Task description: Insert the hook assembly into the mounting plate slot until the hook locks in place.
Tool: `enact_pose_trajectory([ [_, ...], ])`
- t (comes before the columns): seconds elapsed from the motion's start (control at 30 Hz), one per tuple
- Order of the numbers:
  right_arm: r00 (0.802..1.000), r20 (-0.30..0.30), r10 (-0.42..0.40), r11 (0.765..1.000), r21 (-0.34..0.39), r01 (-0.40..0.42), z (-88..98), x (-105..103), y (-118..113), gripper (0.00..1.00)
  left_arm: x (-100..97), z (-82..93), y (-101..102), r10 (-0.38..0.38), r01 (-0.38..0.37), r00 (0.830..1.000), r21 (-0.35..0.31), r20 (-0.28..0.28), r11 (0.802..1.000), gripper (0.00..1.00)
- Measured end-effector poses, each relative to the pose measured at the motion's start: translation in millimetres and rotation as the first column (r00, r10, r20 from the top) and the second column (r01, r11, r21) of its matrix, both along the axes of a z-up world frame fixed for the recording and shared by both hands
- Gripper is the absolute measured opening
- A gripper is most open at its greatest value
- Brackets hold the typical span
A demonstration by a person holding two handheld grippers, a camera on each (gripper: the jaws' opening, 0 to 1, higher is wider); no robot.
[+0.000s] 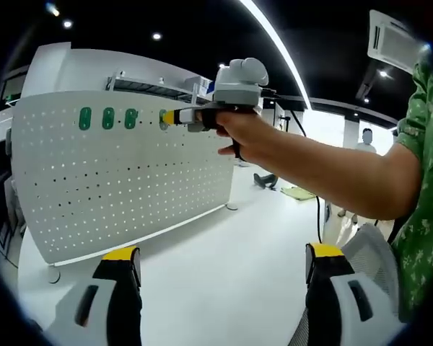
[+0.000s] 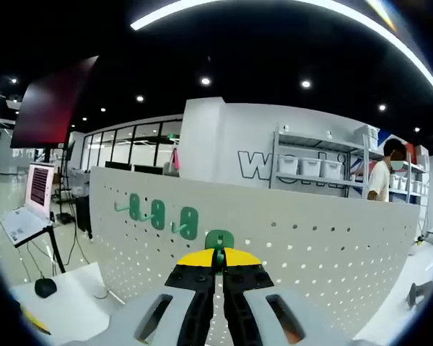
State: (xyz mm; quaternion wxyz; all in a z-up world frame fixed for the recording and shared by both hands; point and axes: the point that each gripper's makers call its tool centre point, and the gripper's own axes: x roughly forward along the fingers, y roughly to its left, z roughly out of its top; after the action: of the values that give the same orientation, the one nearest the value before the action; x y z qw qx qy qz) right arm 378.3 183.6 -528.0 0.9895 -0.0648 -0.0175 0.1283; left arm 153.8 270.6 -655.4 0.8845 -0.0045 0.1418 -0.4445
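A white perforated mounting plate [image 1: 130, 180] stands upright on a white table. Three green hooks [image 1: 108, 118] sit in a row near its top edge. A fourth green hook [image 1: 163, 118] is against the plate just right of that row, with my right gripper [image 1: 170, 117], held in a person's hand, shut on it. In the right gripper view the yellow-tipped jaws of my right gripper [image 2: 218, 254] are closed on that green hook [image 2: 219, 240] at the plate [image 2: 317, 238], beside the three mounted hooks [image 2: 157, 214]. My left gripper [image 1: 222, 252] hangs back from the plate, open and empty.
The white table [image 1: 224, 274] runs in front of the plate. A monitor [image 2: 40, 186] and a black mouse [image 2: 45, 287] lie at the left. Shelves with bins [image 2: 310, 167] and a standing person [image 2: 381, 176] are behind the plate. The person's arm [image 1: 325, 169] crosses the left gripper view.
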Motion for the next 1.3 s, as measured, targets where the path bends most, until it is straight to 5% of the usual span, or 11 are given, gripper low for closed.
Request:
enact_pose_trajectory([
  [1.3, 0.989, 0.077, -0.125, 0.992, 0.018, 0.124, 16.5, 33, 1, 0.01, 4.6, -8.9, 15, -0.038, 0.037, 0.999, -0.016, -0.029, 0.999, 0.96],
])
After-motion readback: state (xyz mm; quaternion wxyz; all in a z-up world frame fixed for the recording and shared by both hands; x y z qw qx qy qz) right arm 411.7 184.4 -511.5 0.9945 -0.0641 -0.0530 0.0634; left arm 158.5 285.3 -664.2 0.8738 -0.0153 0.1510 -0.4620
